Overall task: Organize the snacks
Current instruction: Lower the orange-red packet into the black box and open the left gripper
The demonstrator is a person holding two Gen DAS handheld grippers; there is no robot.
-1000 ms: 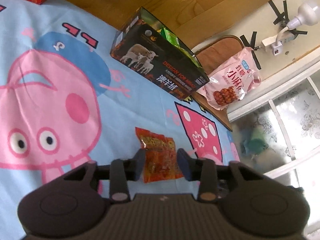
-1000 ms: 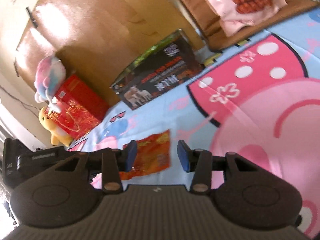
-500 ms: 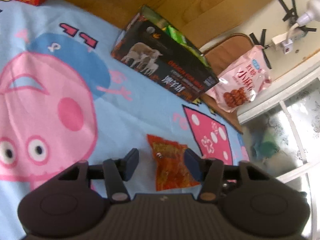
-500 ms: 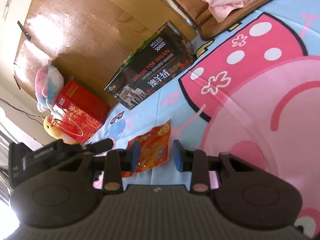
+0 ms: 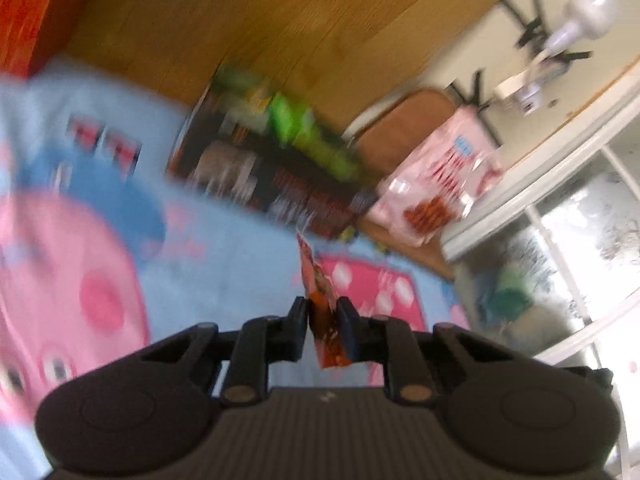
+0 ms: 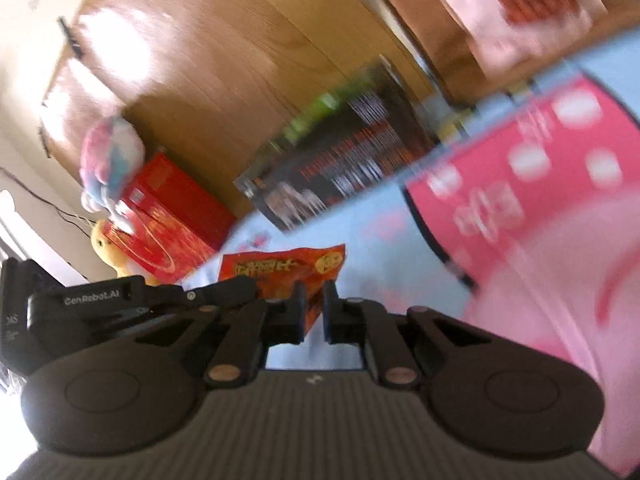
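Both grippers clamp one orange snack packet point(image 5: 325, 320)

Left gripper point(image 5: 323, 314) and right gripper point(image 6: 311, 307) pinch it; behind, the open black box point(image 5: 272, 176) holds green packets point(image 5: 304, 136) (blurred).

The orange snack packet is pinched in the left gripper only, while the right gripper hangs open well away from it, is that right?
Not quite. The orange snack packet is pinched in the left gripper, but the right gripper is not open and away: the right wrist view shows its jaws nearly closed on a corner of the same packet. Whether they truly grip it is hard to tell through the blur.
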